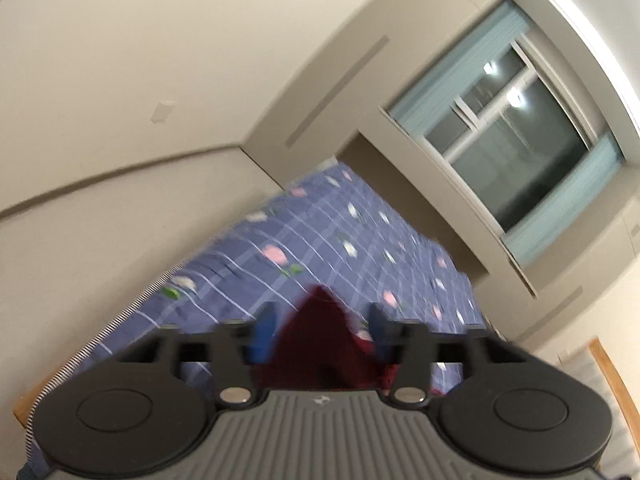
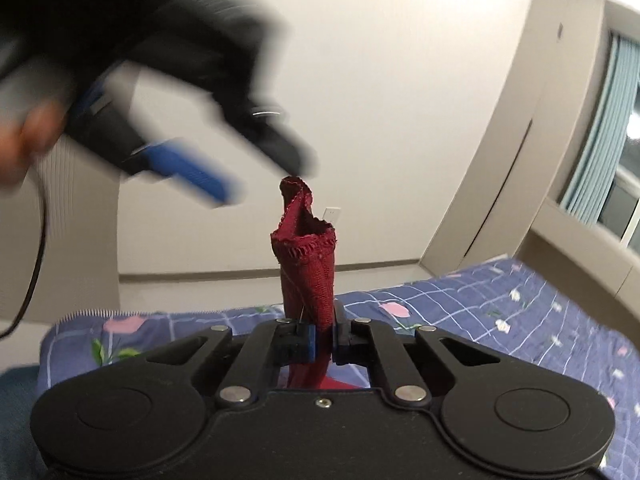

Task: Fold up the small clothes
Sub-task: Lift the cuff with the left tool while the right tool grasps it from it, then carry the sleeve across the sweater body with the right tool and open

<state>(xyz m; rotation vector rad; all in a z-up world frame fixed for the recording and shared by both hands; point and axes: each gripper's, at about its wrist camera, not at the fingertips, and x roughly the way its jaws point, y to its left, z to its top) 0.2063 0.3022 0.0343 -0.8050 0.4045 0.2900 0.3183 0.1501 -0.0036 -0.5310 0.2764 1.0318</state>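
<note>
A small dark red garment (image 2: 308, 264) is pinched in my right gripper (image 2: 324, 338), which is shut on it; the cloth stands up in a rolled bunch above the jaws. My left gripper (image 2: 260, 178) appears blurred in the right wrist view, open, its fingertips just left of and above the top of the cloth. In the left wrist view the left gripper (image 1: 320, 320) is open with the red garment (image 1: 316, 344) showing between its blue pads, not clamped.
A bed with a blue checked floral sheet (image 2: 500, 312) lies below both grippers. Beige walls stand behind it, and a window with blue curtains (image 1: 516, 128) is at the right. A wooden edge (image 1: 612, 384) shows at the far right.
</note>
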